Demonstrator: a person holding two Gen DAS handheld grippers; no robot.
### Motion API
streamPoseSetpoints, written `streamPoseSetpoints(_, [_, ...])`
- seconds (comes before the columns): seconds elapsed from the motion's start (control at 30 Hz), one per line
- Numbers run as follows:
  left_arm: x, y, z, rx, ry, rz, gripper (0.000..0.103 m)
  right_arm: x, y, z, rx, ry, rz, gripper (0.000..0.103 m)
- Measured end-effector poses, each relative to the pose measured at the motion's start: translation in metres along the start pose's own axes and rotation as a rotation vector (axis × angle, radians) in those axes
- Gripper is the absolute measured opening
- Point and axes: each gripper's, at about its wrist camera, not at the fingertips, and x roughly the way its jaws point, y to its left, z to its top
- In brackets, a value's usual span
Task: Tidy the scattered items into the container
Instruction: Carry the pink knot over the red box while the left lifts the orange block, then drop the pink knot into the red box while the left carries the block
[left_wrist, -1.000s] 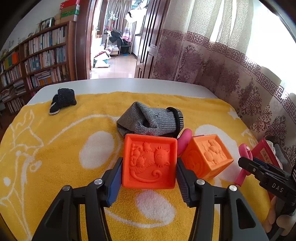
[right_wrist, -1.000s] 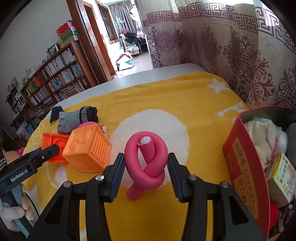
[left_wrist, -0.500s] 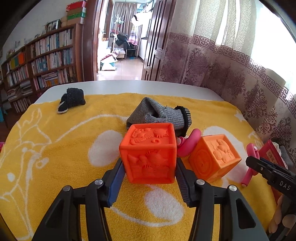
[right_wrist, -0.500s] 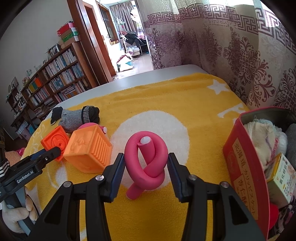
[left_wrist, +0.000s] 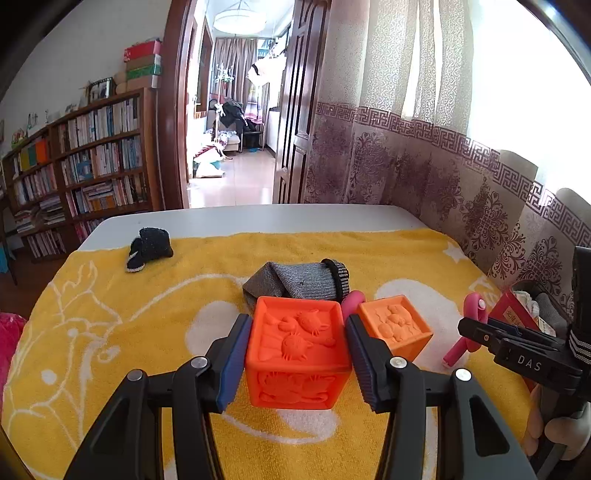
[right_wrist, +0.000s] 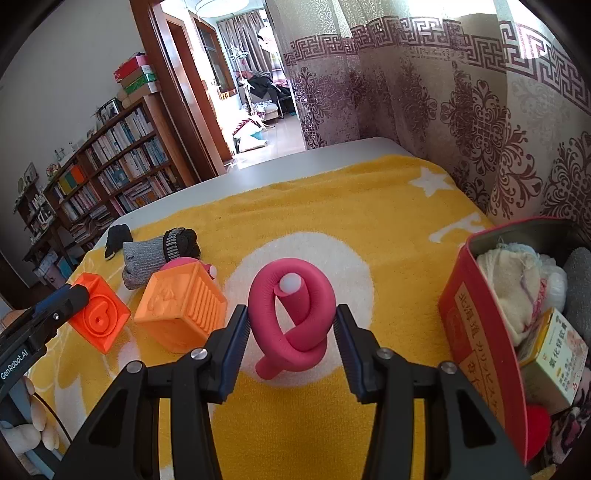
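Note:
My left gripper (left_wrist: 297, 354) is shut on a red-orange embossed cube (left_wrist: 295, 350) and holds it above the yellow towel; the cube also shows in the right wrist view (right_wrist: 98, 319). A lighter orange cube (left_wrist: 395, 326) (right_wrist: 181, 308) sits on the towel to its right. My right gripper (right_wrist: 290, 332) has its pads against both sides of a knotted pink foam tube (right_wrist: 291, 314), which rests on the towel. The red tin (right_wrist: 476, 332), holding cloths and a small box, stands at the right.
A grey sock (left_wrist: 299, 282) lies behind the cubes, with a pink object (left_wrist: 352, 301) beside it. A small black knit item (left_wrist: 147, 251) lies at the towel's far left. A patterned curtain (right_wrist: 443, 110) runs along the right edge. A bookshelf (left_wrist: 74, 177) stands beyond the table.
My left gripper has lifted and tilted with the red-orange cube, raising it off the towel. My right gripper has stayed around the pink tube.

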Motion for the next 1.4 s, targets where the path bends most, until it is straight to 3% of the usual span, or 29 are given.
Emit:
streamPoseSetpoints(0.2, [-0.017, -0.002, 0.006, -0.016, -0.038, -0.038, 0.053, -0.018, -0.004, 0.007, 0.04, -0.035, 0.019, 0.051])
streamPoseSetpoints(0.4, [-0.029, -0.018, 0.007, 0.002, -0.048, -0.095, 0.053, -0.083, -0.028, 0.012, 0.125, -0.175, 0.016, 0.051])
streamPoseSetpoints(0.6, [-0.035, -0.046, 0.007, 0.037, -0.035, -0.163, 0.053, -0.14, -0.084, 0.004, 0.224, -0.232, -0.107, 0.051])
streamPoseSetpoints(0.9, [-0.044, -0.118, 0.016, 0.123, -0.021, -0.29, 0.053, -0.192, -0.133, -0.03, 0.218, -0.252, -0.321, 0.051])
streamPoseSetpoints(1.13, [-0.044, -0.193, 0.018, 0.215, 0.011, -0.411, 0.053, -0.202, -0.145, -0.051, 0.188, -0.232, -0.334, 0.053])
streamPoseSetpoints(1.2, [-0.045, -0.212, 0.016, 0.242, 0.018, -0.439, 0.053, -0.204, -0.149, -0.056, 0.192, -0.227, -0.304, 0.065])
streamPoseSetpoints(1.4, [-0.048, -0.256, 0.013, 0.296, 0.039, -0.512, 0.053, -0.222, -0.16, -0.071, 0.252, -0.272, -0.268, 0.071])
